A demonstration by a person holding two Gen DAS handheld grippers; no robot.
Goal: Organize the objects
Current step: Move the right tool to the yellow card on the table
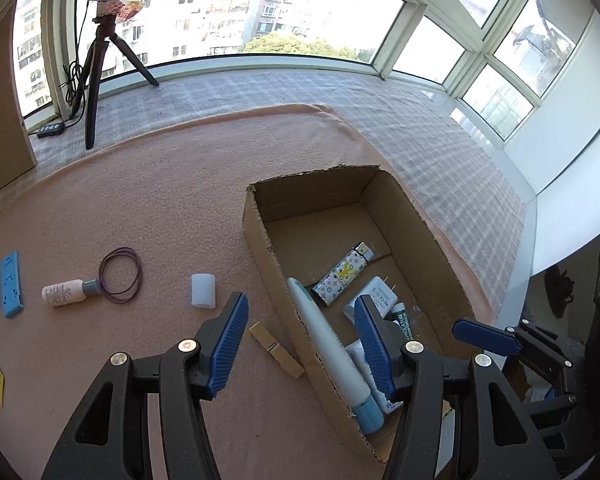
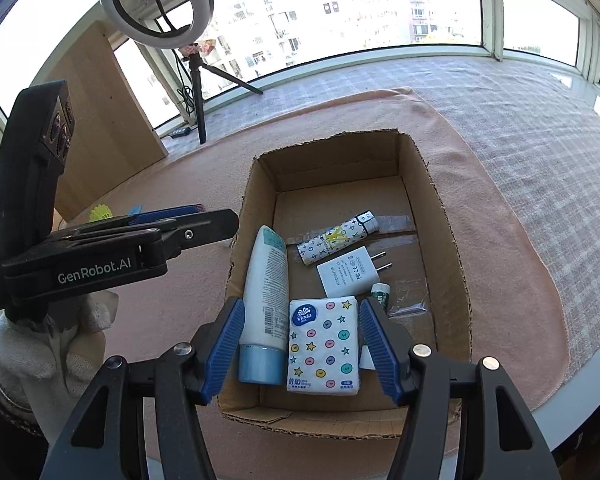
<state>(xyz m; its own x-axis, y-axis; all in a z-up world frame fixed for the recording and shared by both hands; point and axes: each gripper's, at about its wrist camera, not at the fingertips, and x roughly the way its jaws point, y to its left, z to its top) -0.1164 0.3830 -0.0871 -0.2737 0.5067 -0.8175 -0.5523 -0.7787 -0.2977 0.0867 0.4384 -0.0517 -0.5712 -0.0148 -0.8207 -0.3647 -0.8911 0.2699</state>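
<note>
An open cardboard box holds a white tube with a blue cap, a patterned lighter, a white charger, a green lip balm and a tissue pack. My right gripper hangs open above the tube and tissue pack, pads touching neither. My left gripper is open over the box's left wall, holding nothing. Left of the box lie a wooden clothespin, a white roll, a small bottle, thin purple loops and a blue strip.
A pink cloth covers the table over a checked cloth. A ring light on a tripod and a wooden board stand at the back left by the window. A gloved hand holds the left gripper. The table edge runs close on the right.
</note>
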